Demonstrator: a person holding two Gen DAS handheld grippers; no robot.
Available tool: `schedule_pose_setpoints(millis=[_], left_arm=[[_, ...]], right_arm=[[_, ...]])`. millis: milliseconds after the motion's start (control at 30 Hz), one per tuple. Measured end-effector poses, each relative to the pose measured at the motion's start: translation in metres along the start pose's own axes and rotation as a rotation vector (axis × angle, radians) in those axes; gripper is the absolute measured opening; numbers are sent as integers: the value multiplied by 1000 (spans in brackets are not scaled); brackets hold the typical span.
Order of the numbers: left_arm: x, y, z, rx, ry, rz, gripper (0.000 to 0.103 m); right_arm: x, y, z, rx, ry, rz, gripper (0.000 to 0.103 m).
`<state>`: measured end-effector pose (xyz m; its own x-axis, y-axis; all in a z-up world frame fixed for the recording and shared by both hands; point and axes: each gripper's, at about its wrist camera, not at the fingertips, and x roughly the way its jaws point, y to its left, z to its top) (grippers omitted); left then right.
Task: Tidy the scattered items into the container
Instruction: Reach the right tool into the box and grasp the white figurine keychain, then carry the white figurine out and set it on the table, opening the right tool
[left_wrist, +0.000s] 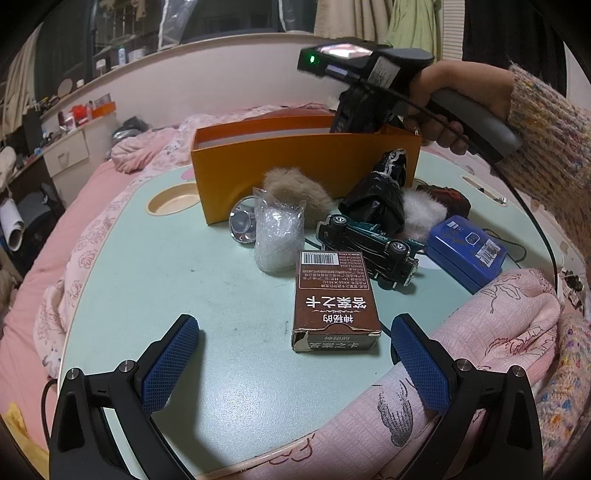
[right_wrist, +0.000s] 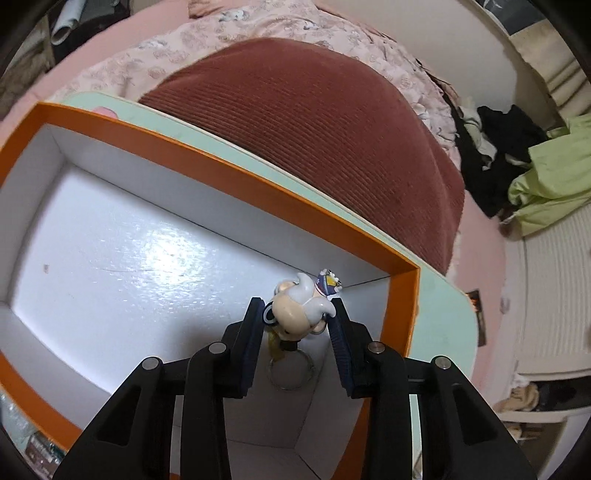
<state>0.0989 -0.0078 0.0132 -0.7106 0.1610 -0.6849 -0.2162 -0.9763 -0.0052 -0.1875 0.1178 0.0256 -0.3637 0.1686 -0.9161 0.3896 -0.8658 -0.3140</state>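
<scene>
An orange box (left_wrist: 295, 162) with a white inside (right_wrist: 129, 240) stands at the back of the mint table (left_wrist: 166, 295). My right gripper (right_wrist: 297, 312) hangs inside the box's right end, shut on a small white cartoon keychain figure (right_wrist: 295, 310) whose ring (right_wrist: 290, 373) dangles below. In the left wrist view that gripper's body (left_wrist: 354, 107) dips behind the box wall, fingertips hidden. My left gripper (left_wrist: 293, 328) is open low over the table, just behind a brown card box (left_wrist: 334, 295). Beyond lie a toy car (left_wrist: 369, 243), a blue tin (left_wrist: 465, 251), a clear bag (left_wrist: 277, 232) and fur pompoms (left_wrist: 295, 184).
A black crumpled bag (left_wrist: 376, 195), a white fluffy item (left_wrist: 421, 214) and a metal round piece (left_wrist: 242, 223) sit before the box. A cup recess (left_wrist: 173, 199) lies left. Pink fabric (left_wrist: 480, 332) covers the table's right front. A red-brown cushion (right_wrist: 314, 147) lies behind the box.
</scene>
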Motion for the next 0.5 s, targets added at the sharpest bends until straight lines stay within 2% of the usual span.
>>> schedule_pose_setpoints(millis=[67,233,400,500], left_arm=[[0,0,0,0,0,0,103],[0,0,0,0,0,0,103],[0,0,0,0,0,0,103],[0,0,0,0,0,1,103]], right_arm=[[-12,-2,-3,29,-49,47,36],[-66,-5,-18,94,-248,165,36],[-128,-16,-73,112,-402,300,36],[-143,-29,-117,143,-428,388,36]])
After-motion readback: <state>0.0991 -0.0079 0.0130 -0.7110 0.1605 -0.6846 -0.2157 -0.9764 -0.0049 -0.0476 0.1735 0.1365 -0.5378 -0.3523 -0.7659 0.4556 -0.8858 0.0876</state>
